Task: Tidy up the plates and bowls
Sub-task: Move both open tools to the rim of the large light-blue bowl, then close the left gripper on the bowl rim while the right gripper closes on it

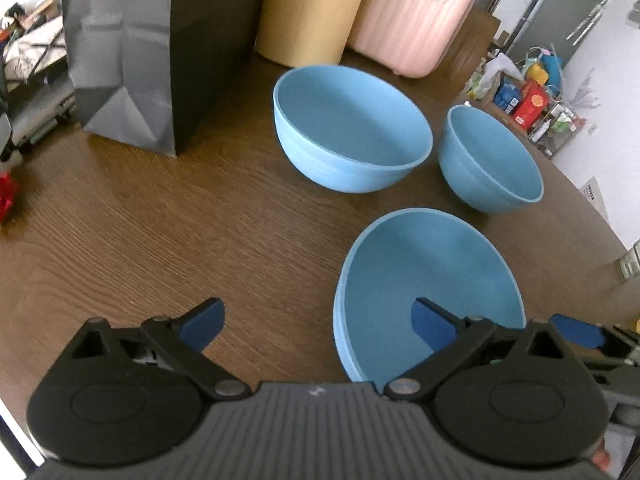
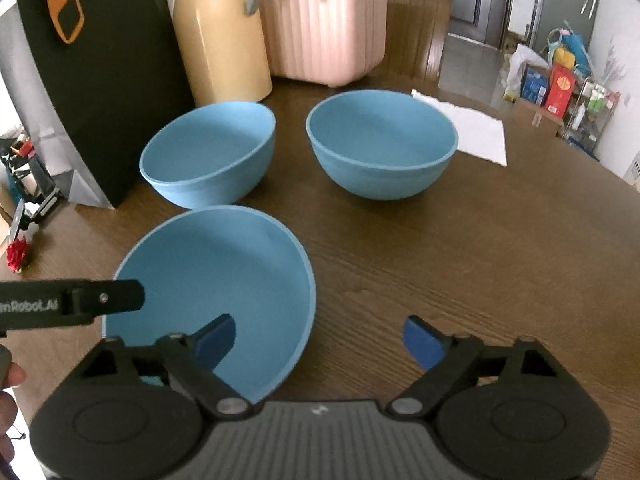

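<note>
Your brown wooden worktop (image 1: 140, 240) carries everything here. At its far edge stand a black paper bag (image 1: 132, 52), a tan jug (image 1: 308, 8) and a pink ribbed case (image 1: 412, 16), side by side (the bag is the biggest of the three). A white cloth (image 2: 476, 132) lies flat on the wood too.

Take the near bowl (image 1: 432, 276) as your mark. It is light blue, sits closest to you and tips a little, with its open side toward you. Beyond it, nearer the black bag, is the left bowl (image 2: 212, 152), also blue and upright. Beyond it on the other side is the right bowl (image 2: 382, 144), blue and upright, just in front of the white cloth. The three bowls stand apart and do not touch.

Your left gripper (image 1: 320, 326) is spread wide with nothing in it. Its right finger reaches over the inside of the near bowl, and its left finger hangs over bare wood beside that bowl.

Your right gripper (image 2: 320, 344) is also spread wide and holds nothing. Its left finger is over the inside of the near bowl, and its right finger is over bare wood on the bowl's other side.
</note>
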The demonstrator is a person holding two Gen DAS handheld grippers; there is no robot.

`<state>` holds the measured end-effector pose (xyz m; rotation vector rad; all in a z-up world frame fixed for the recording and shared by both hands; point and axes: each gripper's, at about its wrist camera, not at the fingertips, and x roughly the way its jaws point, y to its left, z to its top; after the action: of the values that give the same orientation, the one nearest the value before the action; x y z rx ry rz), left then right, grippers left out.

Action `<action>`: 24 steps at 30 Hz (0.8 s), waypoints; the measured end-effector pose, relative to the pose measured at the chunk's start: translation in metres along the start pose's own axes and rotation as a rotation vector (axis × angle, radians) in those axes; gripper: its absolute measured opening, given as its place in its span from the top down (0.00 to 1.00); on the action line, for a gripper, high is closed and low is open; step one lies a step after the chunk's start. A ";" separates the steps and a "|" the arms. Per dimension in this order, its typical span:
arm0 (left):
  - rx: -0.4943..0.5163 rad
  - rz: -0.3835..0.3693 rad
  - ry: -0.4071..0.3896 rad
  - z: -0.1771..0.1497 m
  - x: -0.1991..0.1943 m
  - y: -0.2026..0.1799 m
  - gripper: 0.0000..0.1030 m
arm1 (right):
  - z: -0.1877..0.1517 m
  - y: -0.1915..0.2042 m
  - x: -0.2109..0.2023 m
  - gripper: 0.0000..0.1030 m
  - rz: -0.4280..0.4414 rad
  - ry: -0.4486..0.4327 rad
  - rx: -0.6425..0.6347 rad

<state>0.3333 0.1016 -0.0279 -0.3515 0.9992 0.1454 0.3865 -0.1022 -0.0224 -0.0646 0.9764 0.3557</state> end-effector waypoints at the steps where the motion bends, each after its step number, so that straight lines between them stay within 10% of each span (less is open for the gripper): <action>1: -0.008 0.001 0.015 0.001 0.004 0.000 0.09 | 0.000 0.000 0.003 0.22 0.002 0.010 -0.002; 11: -0.049 0.016 0.135 0.006 0.035 -0.004 0.60 | 0.006 0.007 0.023 0.47 0.003 0.075 -0.021; 24: -0.061 0.002 0.149 0.011 0.041 -0.009 0.90 | 0.007 0.005 0.037 0.88 0.059 0.128 0.010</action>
<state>0.3660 0.0955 -0.0551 -0.4217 1.1439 0.1528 0.4097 -0.0860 -0.0483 -0.0502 1.1083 0.4044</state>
